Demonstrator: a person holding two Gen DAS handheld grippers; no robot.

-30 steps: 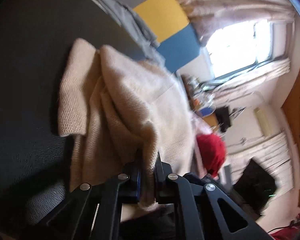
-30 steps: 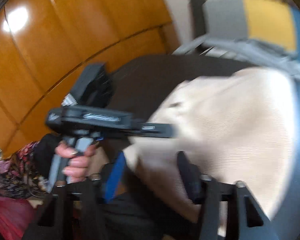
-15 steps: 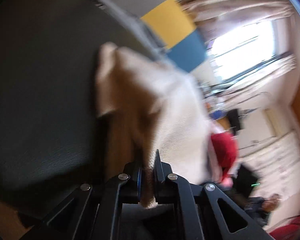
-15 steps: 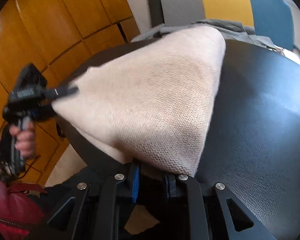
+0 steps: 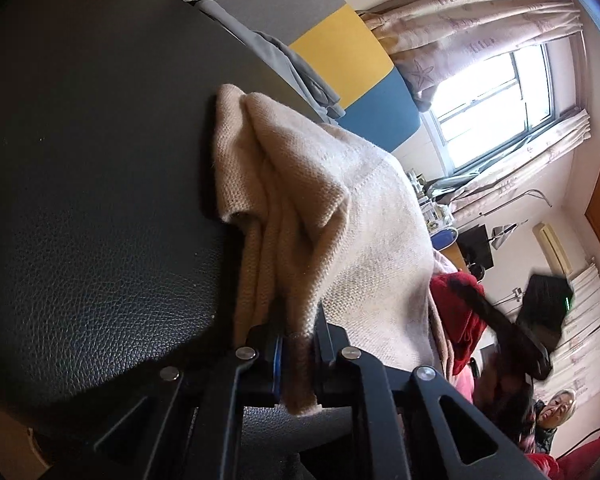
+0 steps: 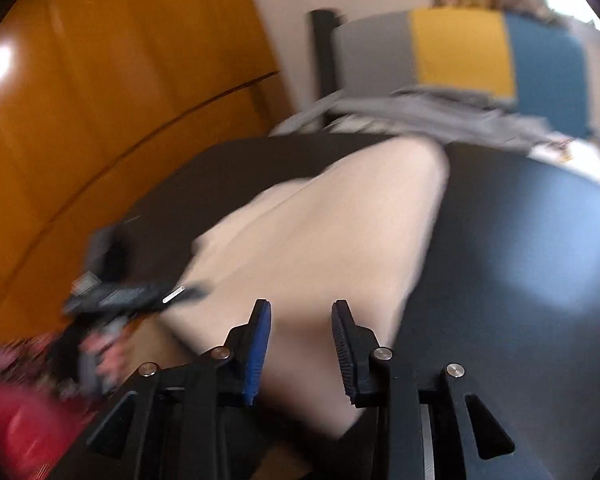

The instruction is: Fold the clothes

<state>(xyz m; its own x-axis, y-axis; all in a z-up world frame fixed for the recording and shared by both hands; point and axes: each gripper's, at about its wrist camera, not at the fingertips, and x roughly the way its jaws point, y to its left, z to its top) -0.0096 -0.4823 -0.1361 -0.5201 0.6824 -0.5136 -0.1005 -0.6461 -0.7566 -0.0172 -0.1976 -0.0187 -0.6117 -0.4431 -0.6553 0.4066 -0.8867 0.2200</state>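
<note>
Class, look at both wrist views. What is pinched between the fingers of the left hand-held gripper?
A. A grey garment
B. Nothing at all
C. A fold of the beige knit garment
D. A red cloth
C: in the left wrist view the left hand-held gripper has a fold of the beige knit garment clamped between its fingers, the rest lying on the black table.

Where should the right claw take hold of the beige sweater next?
Probably its near corner by the table edge, coming from that edge: the beige sweater tapers to a free tip there. The right claw has just opened its jaws; nothing is pinched between them.
</note>
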